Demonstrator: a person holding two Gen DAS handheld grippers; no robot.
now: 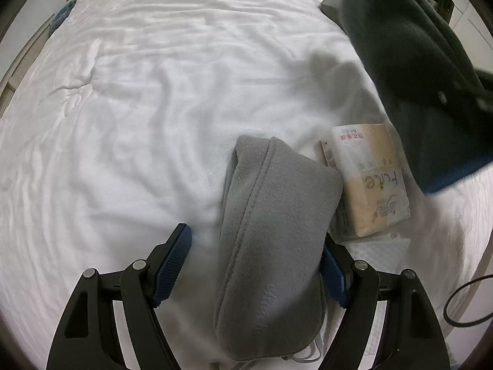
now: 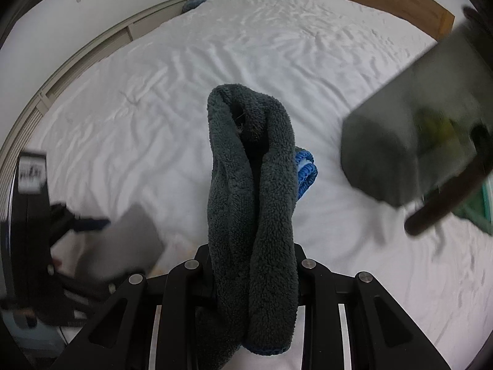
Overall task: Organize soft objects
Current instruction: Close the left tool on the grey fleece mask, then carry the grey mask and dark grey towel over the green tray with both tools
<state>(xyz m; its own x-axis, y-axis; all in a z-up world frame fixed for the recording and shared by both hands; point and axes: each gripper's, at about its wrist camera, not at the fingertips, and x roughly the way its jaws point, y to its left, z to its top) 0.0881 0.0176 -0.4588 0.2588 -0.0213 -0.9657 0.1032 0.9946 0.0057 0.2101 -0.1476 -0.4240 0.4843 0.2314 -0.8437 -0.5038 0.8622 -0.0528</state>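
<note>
The right gripper (image 2: 252, 265) has its jaws clenched on a dark fleece towel (image 2: 249, 191), lifted above the bed (image 2: 154, 98), probably to carry it to wherever the soft things are being gathered. The left gripper (image 1: 255, 262) hangs over a grey pouch (image 1: 271, 231) lying on the bed; its jaws stand released, one pad beside the pouch and clear of it, the other at its edge, likely ready to grasp. Just right of the pouch lies a tissue pack (image 1: 366, 178). Further right of the pouch, the hanging towel and a dark box (image 2: 400, 141) crowd the space
</note>
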